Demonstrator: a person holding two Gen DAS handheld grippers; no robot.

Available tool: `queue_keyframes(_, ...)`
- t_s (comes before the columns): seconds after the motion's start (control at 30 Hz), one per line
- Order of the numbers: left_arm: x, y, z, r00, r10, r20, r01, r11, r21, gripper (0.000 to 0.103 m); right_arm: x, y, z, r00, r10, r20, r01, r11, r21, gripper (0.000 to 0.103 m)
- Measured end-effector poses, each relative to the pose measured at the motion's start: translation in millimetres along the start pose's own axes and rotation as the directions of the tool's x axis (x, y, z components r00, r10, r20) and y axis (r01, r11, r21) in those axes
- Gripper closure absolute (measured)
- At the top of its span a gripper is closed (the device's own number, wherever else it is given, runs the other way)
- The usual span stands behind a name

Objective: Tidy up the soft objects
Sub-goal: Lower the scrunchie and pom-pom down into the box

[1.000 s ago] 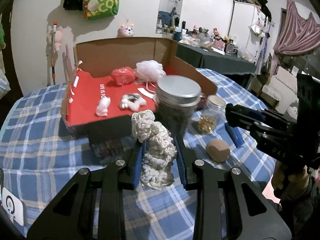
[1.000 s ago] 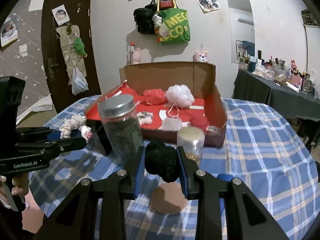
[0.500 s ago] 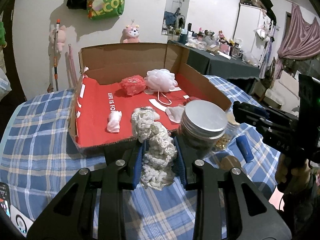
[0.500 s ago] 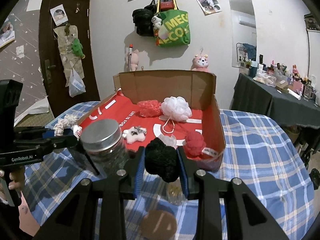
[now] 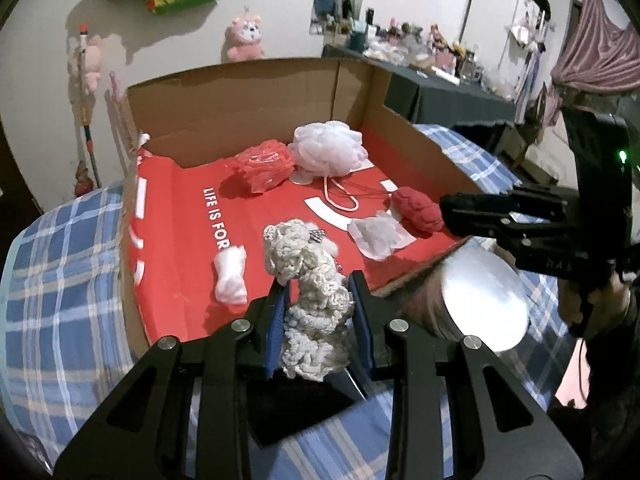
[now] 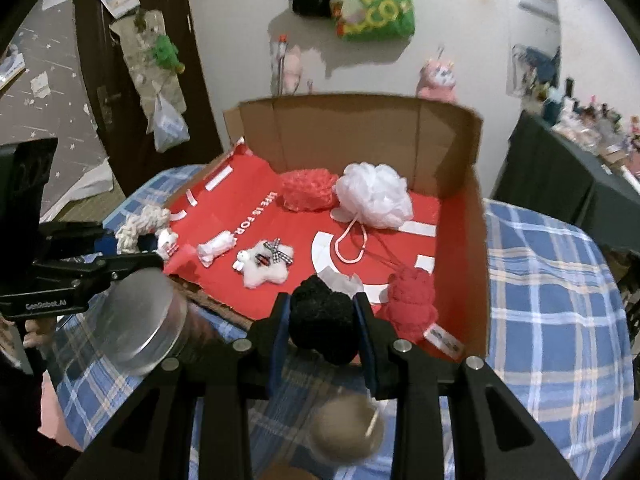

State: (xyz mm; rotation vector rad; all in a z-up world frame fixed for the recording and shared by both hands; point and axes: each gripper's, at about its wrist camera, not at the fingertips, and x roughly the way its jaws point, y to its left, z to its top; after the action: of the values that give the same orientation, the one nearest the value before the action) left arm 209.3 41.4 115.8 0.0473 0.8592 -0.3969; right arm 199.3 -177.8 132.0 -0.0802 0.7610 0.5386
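My left gripper [image 5: 318, 320] is shut on a cream crocheted scrunchie [image 5: 312, 300], held above the front edge of the red-lined cardboard box [image 5: 248, 112]. My right gripper [image 6: 322, 328] is shut on a black fuzzy pom-pom [image 6: 322, 328], held over the box's [image 6: 360, 128] near edge. In the box lie a white mesh pouf [image 6: 374, 196], a red mesh pouf [image 6: 308, 190], a red knitted ball [image 6: 412, 300], a white star plush [image 6: 266, 266] and a small white roll [image 6: 214, 246]. The left gripper and scrunchie [image 6: 142, 224] show at the left in the right wrist view.
A glass jar with a silver lid [image 6: 140, 320] stands in front of the box, also in the left wrist view [image 5: 484, 316]. A small cork-lidded jar [image 6: 346, 428] sits below my right gripper. The table has a blue plaid cloth [image 6: 552, 288]. A dark side table [image 5: 448, 96] stands behind.
Both grippers have risen and moved forward toward the box, so I look down into it. The jars have dropped lower in both views. Both grips are unchanged.
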Motion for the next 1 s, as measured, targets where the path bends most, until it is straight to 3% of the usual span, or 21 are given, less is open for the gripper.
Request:
queue_keyframes(0.3, 49.8, 22.2, 45.2, 0.989, -0.030, -0.148, 0.029, 1.000, -0.011, 0.075, 55.1, -14.6, 50.1, 0.979, 0.043, -0.197, -0.047, 0.999, -0.015, 0.070)
queue_keyframes(0.5, 83.8, 27.6, 64.4, 0.973, -0.021, -0.229, 0.021, 1.000, -0.002, 0.075, 102.4, -22.1, 70.8, 0.940, 0.035, -0.339, -0.042, 0.999, -0.012, 0.070)
queue_keyframes(0.7, 108.4, 34.5, 74.5, 0.962, -0.007, -0.274, 0.004, 1.000, -0.010, 0.075, 136.3, -25.8, 77.9, 0.912, -0.014, -0.409, -0.002, 0.999, -0.037, 0.070)
queue_keyframes(1.0, 125.5, 47.8, 75.1, 0.950, 0.013, -0.313, -0.019, 1.000, -0.015, 0.075, 152.5, -22.9, 76.9, 0.891, -0.049, -0.452, 0.021, 0.998, -0.066, 0.069)
